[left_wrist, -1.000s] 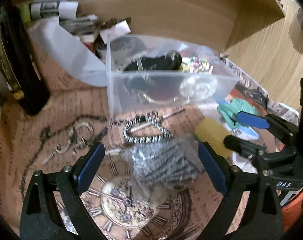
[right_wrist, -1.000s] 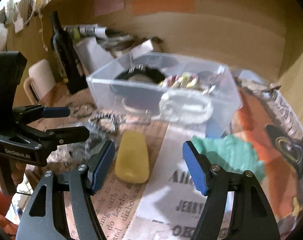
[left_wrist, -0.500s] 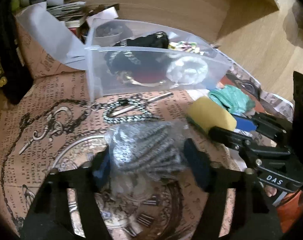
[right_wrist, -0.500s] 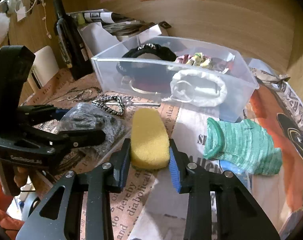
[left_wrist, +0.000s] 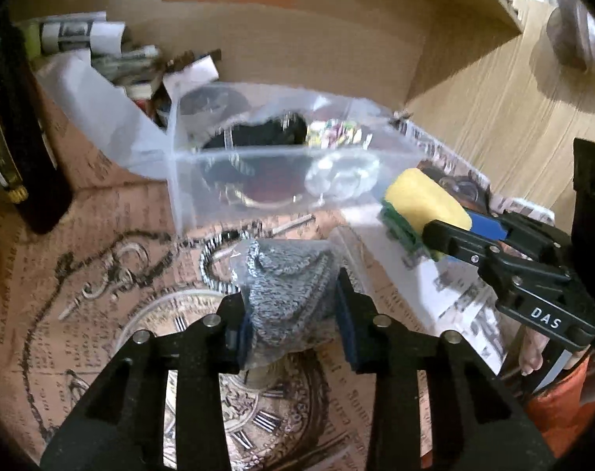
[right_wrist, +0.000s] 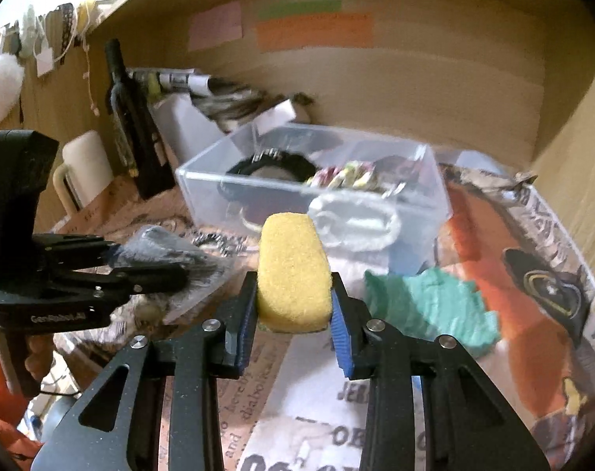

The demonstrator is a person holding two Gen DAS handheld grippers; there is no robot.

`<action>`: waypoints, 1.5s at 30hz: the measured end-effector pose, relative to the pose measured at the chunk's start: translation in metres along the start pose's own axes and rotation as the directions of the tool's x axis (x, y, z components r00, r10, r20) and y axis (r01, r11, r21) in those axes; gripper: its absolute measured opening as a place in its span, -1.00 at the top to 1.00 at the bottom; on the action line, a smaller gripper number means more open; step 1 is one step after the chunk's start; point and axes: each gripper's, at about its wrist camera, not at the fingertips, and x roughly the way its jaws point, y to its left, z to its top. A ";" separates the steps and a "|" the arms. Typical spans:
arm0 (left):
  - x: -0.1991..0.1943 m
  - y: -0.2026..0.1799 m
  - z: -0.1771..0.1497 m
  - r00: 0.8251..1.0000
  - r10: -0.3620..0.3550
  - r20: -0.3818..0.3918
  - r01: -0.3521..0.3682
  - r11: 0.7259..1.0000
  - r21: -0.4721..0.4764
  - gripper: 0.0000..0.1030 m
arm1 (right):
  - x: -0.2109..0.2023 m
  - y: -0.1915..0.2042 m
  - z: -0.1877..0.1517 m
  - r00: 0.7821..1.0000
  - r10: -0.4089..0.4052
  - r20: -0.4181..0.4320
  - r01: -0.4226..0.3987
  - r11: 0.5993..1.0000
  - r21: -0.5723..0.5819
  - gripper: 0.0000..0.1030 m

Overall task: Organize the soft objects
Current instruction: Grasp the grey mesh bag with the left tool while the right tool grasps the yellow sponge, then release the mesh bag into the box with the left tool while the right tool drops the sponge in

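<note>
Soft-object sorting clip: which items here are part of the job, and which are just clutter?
Job: yellow sponge in right gripper; bagged grey knit in left gripper; green knit; clear bin.
Clutter: dark bottle, beaded loop, rolled papers.

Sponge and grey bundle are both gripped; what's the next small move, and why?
Probably carry the sponge forward over the bin and release. The right tongs hold it clear of the table, and the open bin sits just ahead.

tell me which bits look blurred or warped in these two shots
Left wrist view: the clear bin is smeared by motion blur, the grey knit bundle stays fairly sharp. Right wrist view: the yellow sponge is sharp, the green cloth is soft; fisheye bends both edges.
</note>
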 end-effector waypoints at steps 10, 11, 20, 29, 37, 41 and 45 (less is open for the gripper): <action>-0.033 -0.005 0.046 0.984 0.032 0.176 -0.033 0.999 0.004 0.30 | -0.017 -0.010 0.029 0.993 -0.047 0.111 0.047 0.999 0.004 0.41; -0.034 -0.004 0.051 0.981 0.037 0.191 -0.038 0.999 0.000 0.30 | -0.018 -0.011 0.033 0.991 -0.050 0.122 0.050 0.999 0.003 0.41; -0.031 0.006 0.087 0.961 0.094 0.259 -0.092 0.996 -0.019 0.30 | -0.014 -0.012 0.065 0.980 -0.060 0.187 0.066 0.997 -0.026 0.40; 0.001 0.020 0.115 0.956 0.178 0.232 -0.177 0.984 -0.028 0.30 | 0.021 -0.011 0.092 0.984 -0.051 0.171 0.060 0.997 -0.049 0.40; 0.037 0.031 0.132 0.963 0.217 0.162 -0.214 0.976 -0.035 0.30 | 0.062 -0.020 0.104 0.993 -0.068 0.098 0.071 0.997 -0.026 0.40; 0.056 0.036 0.137 0.974 0.199 0.112 -0.195 0.980 -0.038 0.30 | 0.084 -0.022 0.104 0.996 -0.072 0.043 0.073 0.997 -0.031 0.40; 0.074 0.039 0.138 0.980 0.190 0.065 -0.188 0.981 -0.040 0.30 | 0.102 -0.025 0.099 0.997 -0.079 -0.014 0.079 0.996 -0.033 0.40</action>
